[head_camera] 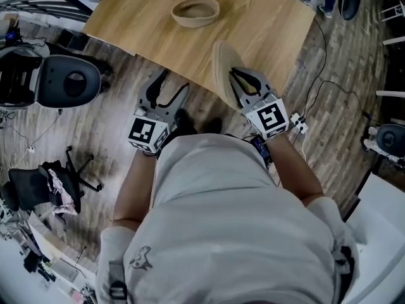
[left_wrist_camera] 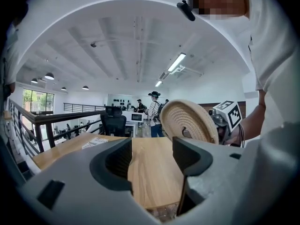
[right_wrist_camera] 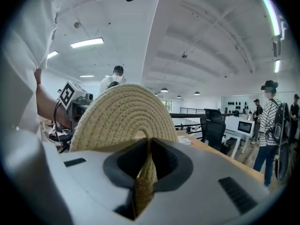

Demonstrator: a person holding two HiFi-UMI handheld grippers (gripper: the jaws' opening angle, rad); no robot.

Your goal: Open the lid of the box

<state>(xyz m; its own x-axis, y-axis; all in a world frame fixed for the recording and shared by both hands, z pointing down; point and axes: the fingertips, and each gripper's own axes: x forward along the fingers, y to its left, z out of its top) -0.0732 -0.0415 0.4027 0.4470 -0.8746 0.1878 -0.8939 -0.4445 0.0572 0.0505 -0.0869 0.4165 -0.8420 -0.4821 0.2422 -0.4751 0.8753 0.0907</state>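
Lid [head_camera: 224, 68] is already off the box [head_camera: 195, 22] and up in the air at the near edge of the counter [head_camera: 266, 24], well apart from the box, which sits open farther back.

Your right hand-held gripper [head_camera: 239, 76] has its jaws pinched narrow on the lid, clamping the thin woven edge between the pads. That is the weak point. The hold is on a slim strip of soft rope, and the disc stands upright on its edge, so a quick swing or a slackened squeeze would likely let it pivot or slide out. It hangs about over the counter's edge, so a slip could send it to the floor [head_camera: 114, 125] rather than the wood.

Your left hand-held gripper [head_camera: 169, 86] gives no backup. Its jaws stand wide with nothing between them, off to the lid's side.

The lid itself is a round, flat disc of pale coiled rope, wound in a tight spiral from the middle out. It matches the box's weave and looks light and somewhat flexible.
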